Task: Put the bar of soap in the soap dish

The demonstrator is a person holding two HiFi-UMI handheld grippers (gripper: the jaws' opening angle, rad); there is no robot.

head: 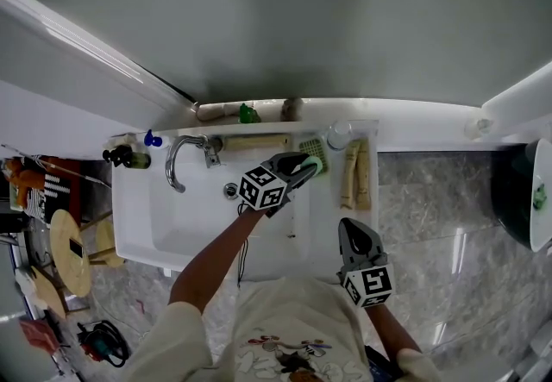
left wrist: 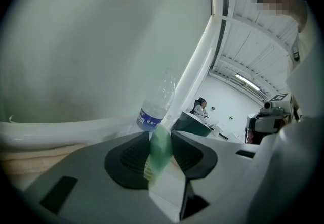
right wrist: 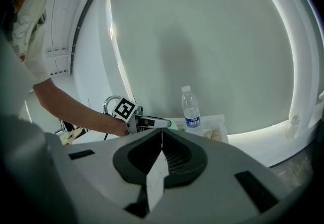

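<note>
The pale green bar of soap (left wrist: pixel 161 148) is gripped edge-on btwn the jaws of the left gripper (head: pixel 309 166), clear of any surface. In the head view it is carried at the jaw tips just beside, poss. over the near edge of, the green slatted plastic soap dish (head: pixel 310 148). The dish sits on the back ledge of the white ceramic washbasin (head: pixel 147 216). The jaws of the right gripper (right wrist: pixel 162 143) are pressed together w/ nothing btwn them. That gripper is held low near the person's body, well apart from the dish.

Step in hand, as judged: placing, not yet done. The soap should be brought squarely over the slats and lowered flat until contact is made, and only then should the jaws be opened. The bar is prob. slippery, so the grip shouldn't be eased early. A clear plastic water bottle (left wrist: pixel 158 100) stands just beside the dish on one side and a curved chrome tap (head: pixel 177 160) is set on the other. Approach is therefore best kept from the front, w/o sideways swing. The right gripper isn't needed for this.

Writing: the bottle's blue label carries white print, too blurred to be read w/ confidence. The marker cube (head: pixel 263 188) on the left gripper shows black-and-white squares only, no letters. No brand can be made out on soap or dish.
</note>
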